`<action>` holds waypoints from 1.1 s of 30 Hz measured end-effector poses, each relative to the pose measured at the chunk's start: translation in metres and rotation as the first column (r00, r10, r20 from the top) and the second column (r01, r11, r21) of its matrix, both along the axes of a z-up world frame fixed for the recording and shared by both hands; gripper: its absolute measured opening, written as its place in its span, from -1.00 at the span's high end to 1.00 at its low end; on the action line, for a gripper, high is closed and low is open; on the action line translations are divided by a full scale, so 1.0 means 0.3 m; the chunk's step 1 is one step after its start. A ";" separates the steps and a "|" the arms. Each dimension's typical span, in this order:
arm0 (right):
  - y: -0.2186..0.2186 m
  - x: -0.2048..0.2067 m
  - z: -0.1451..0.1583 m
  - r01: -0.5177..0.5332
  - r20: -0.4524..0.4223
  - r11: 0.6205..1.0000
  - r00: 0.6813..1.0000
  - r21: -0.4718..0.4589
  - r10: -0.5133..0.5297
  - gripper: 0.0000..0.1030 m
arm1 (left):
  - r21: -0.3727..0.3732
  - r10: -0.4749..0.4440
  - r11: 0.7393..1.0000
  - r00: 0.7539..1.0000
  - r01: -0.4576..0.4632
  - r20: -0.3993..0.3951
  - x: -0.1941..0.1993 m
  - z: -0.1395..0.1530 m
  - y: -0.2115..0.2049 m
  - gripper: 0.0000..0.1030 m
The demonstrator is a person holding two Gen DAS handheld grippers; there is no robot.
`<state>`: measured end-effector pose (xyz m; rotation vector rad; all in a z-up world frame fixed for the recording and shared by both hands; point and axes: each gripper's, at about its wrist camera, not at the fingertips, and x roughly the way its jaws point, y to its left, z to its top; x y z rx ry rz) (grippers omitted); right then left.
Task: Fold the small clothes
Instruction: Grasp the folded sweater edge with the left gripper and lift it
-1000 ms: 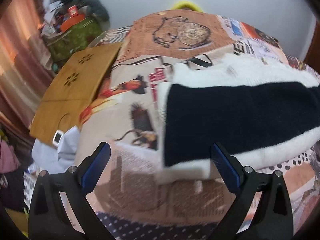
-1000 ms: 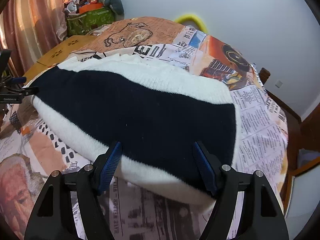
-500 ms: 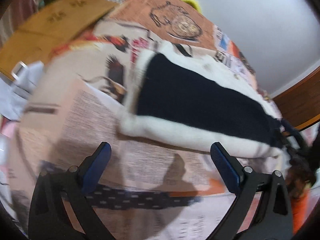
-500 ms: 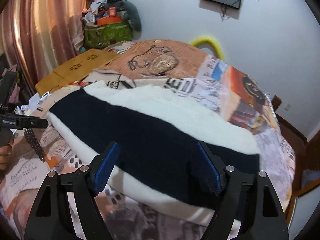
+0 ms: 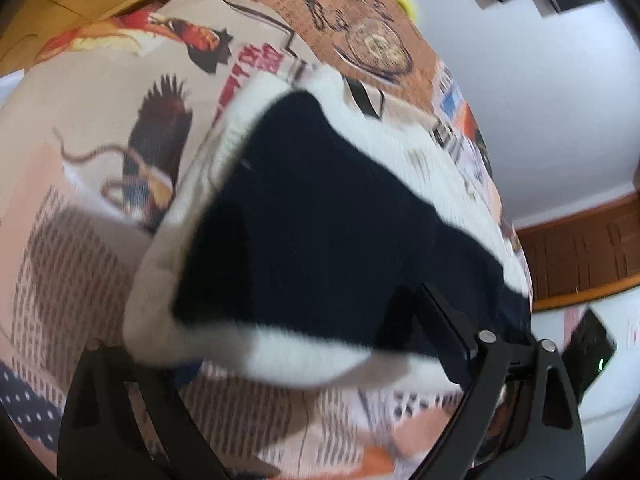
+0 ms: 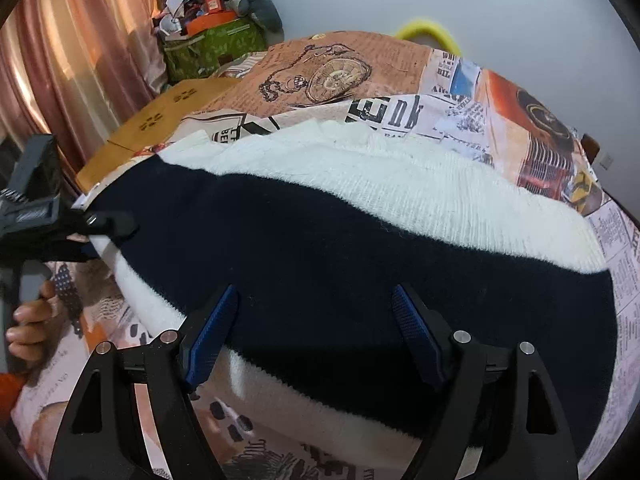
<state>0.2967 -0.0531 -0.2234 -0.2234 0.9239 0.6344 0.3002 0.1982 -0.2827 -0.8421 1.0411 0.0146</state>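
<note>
A folded knit garment (image 6: 360, 248), black with white bands, lies across the printed bedspread (image 6: 360, 64). My left gripper (image 5: 280, 328) is at its left end, and its jaws are closing. The white corner (image 5: 160, 320) drapes over the left finger and hides its pad, while the right finger (image 5: 444, 324) rests on the black part. I see no firm pinch. The right wrist view shows that gripper (image 6: 92, 220) at the garment's left end, with a hand (image 6: 28, 328) below it. My right gripper (image 6: 314, 336) stands open over the near white edge, fingers apart above the cloth.
Left of the bed lies a wooden board (image 6: 160, 120). Behind it are a green bag with clutter (image 6: 216, 44) and a pink curtain (image 6: 72, 40). A yellow curved object (image 6: 432, 32) sits at the bed's far edge. Brown wooden furniture (image 5: 580, 248) stands to the right.
The left gripper rolled, dropped and closed in on the garment's left end, so the white corner now lies over its left finger. The right gripper drew nearer to the near edge.
</note>
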 end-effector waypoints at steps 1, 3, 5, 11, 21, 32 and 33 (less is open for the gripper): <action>0.003 -0.006 -0.001 -0.003 0.003 1.000 1.000 -0.004 0.003 -0.50 | 0.029 0.022 0.999 1.000 -0.022 -0.005 0.015 0.004 0.007 -0.47; 0.005 -0.013 0.000 -0.003 0.005 1.000 1.000 -0.005 0.003 -0.50 | 0.106 0.055 0.993 0.998 -0.053 -0.009 0.038 0.017 0.012 -0.14; 0.002 -0.020 0.004 0.000 0.001 1.000 1.000 0.000 0.000 -0.50 | 0.128 0.075 0.989 0.997 -0.075 0.010 0.044 0.028 0.018 0.30; -0.010 -0.036 0.039 -0.004 -0.005 1.000 1.000 0.013 0.004 -0.48 | 0.251 0.112 0.959 0.990 -0.130 0.085 0.013 0.159 0.030 0.53; -0.140 -0.064 0.088 0.048 0.034 0.998 0.998 0.030 -0.049 -0.48 | 0.407 0.072 0.897 0.964 -0.175 0.255 0.012 0.521 0.000 0.54; -0.237 -0.100 0.082 0.060 0.017 0.994 0.998 0.093 -0.062 -0.48 | 0.508 -0.195 0.861 0.930 0.009 0.312 0.199 0.744 -0.435 0.54; -0.248 -0.102 0.091 0.061 0.023 0.993 0.998 0.098 -0.064 -0.48 | 0.517 -0.221 0.855 0.925 0.032 0.310 0.218 0.750 -0.483 0.54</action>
